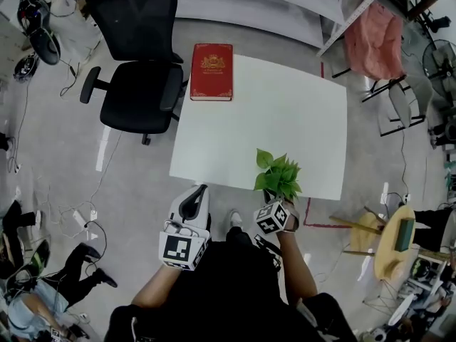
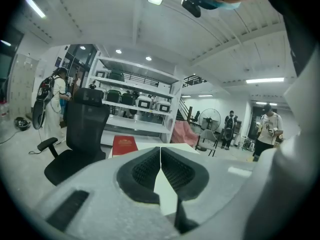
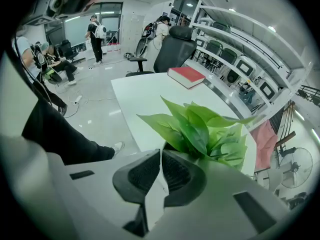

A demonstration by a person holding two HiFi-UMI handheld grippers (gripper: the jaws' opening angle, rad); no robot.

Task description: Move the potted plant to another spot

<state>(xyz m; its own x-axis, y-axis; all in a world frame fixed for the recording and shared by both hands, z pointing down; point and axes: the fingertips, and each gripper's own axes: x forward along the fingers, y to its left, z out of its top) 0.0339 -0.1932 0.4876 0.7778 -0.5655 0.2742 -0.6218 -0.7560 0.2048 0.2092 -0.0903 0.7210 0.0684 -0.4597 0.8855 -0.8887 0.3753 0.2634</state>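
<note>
I am holding the left gripper (image 1: pixel 201 189) just off the table's (image 1: pixel 285 112) near edge, close to the near left corner. Its fingers (image 2: pixel 176 174) are pressing together with nothing between them, and they are pointing across the table toward the far left corner.

I am holding the right gripper (image 1: pixel 273 204) at the near edge too, further toward the near right corner. Its fingers (image 3: pixel 176 171) are closing tightly, and as far as I can see they are pinching the dark rim of the potted plant (image 1: pixel 278 175). The green leaves (image 3: pixel 200 129) are rising just beyond the fingertips and leaning over the right finger. From the head view the potted plant is sitting right at the near edge, touching the gripper; I cannot tell whether the pot is resting on the table or hanging just above it.

The middle of the table is showing bare white. A red book (image 1: pixel 211 71) is lying flat at the far left corner, its spine side overhanging the edge slightly. Beyond that corner, a black office chair (image 1: pixel 139 84) is standing on the floor beside the table's left edge.
</note>
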